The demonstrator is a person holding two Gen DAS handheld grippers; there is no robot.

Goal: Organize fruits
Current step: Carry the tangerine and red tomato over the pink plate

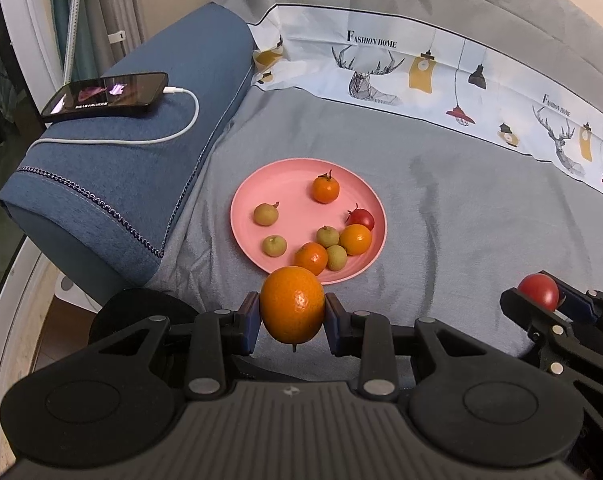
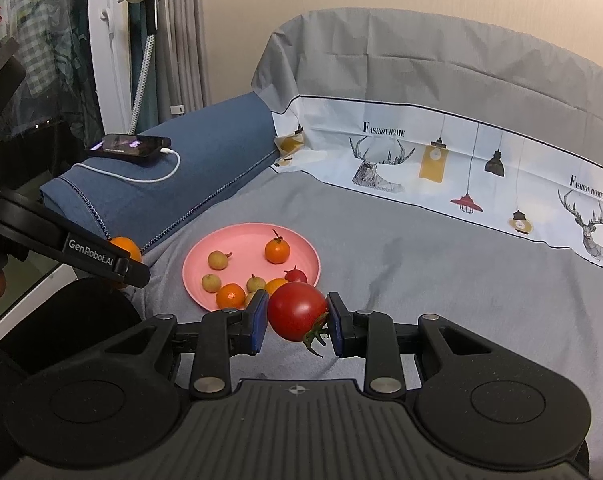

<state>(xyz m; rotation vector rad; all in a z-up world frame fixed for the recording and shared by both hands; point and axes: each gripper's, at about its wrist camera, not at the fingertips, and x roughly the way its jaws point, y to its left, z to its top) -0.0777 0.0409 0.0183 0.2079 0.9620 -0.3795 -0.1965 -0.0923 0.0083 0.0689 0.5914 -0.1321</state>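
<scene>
- Your left gripper (image 1: 292, 312) has its fingers clamped on a small orange (image 1: 292, 304), one blue pad against each side, so the round fruit cannot roll out while you carry it.
- Your right gripper (image 2: 297, 318) has its fingers clamped on a red tomato (image 2: 297, 311) in the same way; its green calyx points down and toward you, clear of the pads.
- Both fruits hang in the air above the grey bedsheet (image 1: 441, 208), just short of the near rim of the pink plate (image 1: 297, 184). From the left wrist view the tomato sits well to the right of the plate.
- The plate lies flat on the bed and already carries three small oranges, four small yellow-green fruits and one tomato (image 1: 361, 219), most of them bunched at the near right side. The far left part is bare, which looks like the safer landing spot.
- I judge you are mid-carry, with both fruits meant for the plate. Lower each one close to the surface before you part the fingers, since the soft bed may tilt the plate and let round fruit roll.
- The phone (image 1: 109, 94) charging on the blue pillow (image 1: 141, 168) is well apart from your path.
</scene>
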